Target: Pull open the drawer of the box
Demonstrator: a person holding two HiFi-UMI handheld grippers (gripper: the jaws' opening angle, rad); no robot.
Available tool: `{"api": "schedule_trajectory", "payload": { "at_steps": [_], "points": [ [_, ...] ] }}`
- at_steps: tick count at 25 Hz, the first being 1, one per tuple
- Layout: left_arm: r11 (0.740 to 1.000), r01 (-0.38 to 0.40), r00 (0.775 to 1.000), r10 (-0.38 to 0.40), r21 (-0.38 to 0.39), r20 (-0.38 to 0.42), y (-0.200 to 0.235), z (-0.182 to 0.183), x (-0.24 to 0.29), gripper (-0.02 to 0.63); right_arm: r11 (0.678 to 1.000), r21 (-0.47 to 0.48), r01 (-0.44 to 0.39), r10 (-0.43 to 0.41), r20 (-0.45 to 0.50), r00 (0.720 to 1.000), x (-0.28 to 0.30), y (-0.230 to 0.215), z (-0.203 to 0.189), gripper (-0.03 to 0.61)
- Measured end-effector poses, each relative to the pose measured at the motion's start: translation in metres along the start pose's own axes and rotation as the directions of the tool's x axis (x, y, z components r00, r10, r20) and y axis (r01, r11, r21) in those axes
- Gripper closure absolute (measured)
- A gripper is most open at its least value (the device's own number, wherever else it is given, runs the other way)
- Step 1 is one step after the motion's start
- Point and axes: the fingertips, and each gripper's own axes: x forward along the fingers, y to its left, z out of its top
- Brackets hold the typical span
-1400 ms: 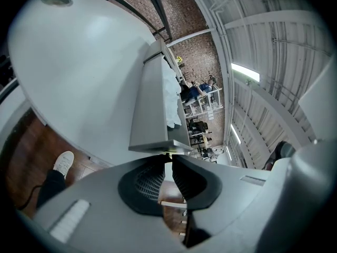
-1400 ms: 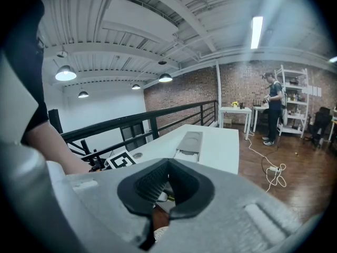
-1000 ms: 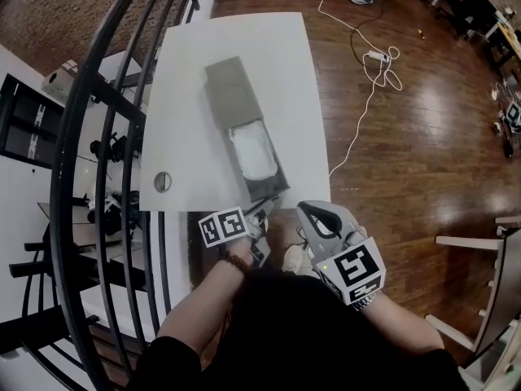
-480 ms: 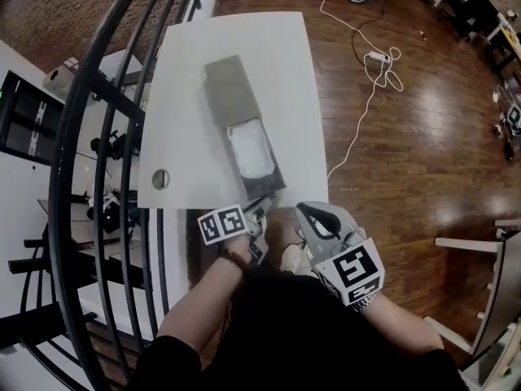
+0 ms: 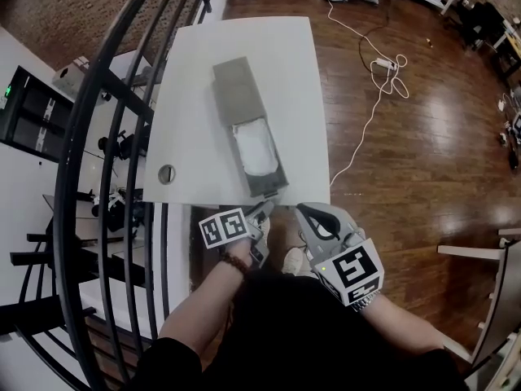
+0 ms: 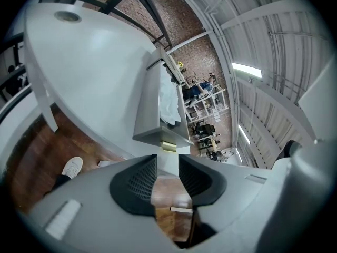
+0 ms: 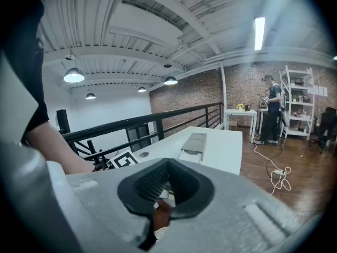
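**A:** Head view first. How does the long grey rectangular box (image 5: 234, 88) lie?

**B:** It is on the white bench (image 5: 191, 96), with its long axis running from 11 to 5 o'clock. Its grey drawer (image 5: 274, 187) stands out at the 5 o'clock end, toward the bench's near edge, and holds white crumpled material (image 5: 255, 147).

**A:** And the tongs?

**B:** Both are below that edge. The left tongs (image 5: 264, 212) are just at 6 o'clock of the drawer front. The right tongs (image 5: 308, 215) are at its 5 o'clock, a little apart.

**A:** Left gripper view?

**B:** The left tongs (image 6: 167, 159) are released, pads apart with nothing between them. The drawer (image 6: 155, 128) points straight at them from 12 o'clock. Its small brass-coloured handle (image 6: 168, 146) sits just beyond the tips.

**A:** Right gripper view?

**B:** The right tongs (image 7: 167, 165) are clenched, tips together on nothing. The box (image 7: 194, 141) lies well ahead at about 12 o'clock on the bench (image 7: 226, 146), running lengthwise away.
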Motion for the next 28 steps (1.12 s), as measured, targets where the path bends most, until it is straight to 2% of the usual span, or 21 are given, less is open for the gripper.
{"api": "schedule_trajectory", "payload": {
  "at_steps": [7, 12, 16, 20, 28],
  "points": [
    [0.999, 0.0, 0.998, -0.002, 0.032, 0.066, -0.008, 0.001, -0.018, 0.522, 1.0, -0.015, -0.023, 0.024, 0.031, 0.999, -0.006, 0.008, 0.002, 0.586],
    [0.994, -0.006, 0.995, -0.005, 0.109, 0.102, -0.023, 0.003, -0.035, 0.562, 1.0, -0.008, -0.025, 0.025, 0.055, 0.998, -0.013, 0.008, 0.006, 0.586],
    [0.979, -0.015, 0.993, -0.01, 0.203, 0.12, -0.043, 0.003, -0.048, 0.588, 1.0, -0.006, -0.019, 0.019, 0.075, 0.997, -0.021, 0.006, 0.009, 0.586],
    [0.941, -0.045, 0.99, -0.003, 0.334, 0.141, -0.065, 0.007, -0.061, 0.6, 1.0, -0.002, -0.024, 0.024, 0.095, 0.995, -0.025, 0.006, 0.012, 0.586],
    [0.829, -0.094, 0.986, -0.001, 0.551, 0.169, -0.106, 0.007, -0.089, 0.601, 0.998, -0.017, -0.052, 0.054, 0.125, 0.991, -0.026, 0.021, 0.021, 0.586]
  ]
}}
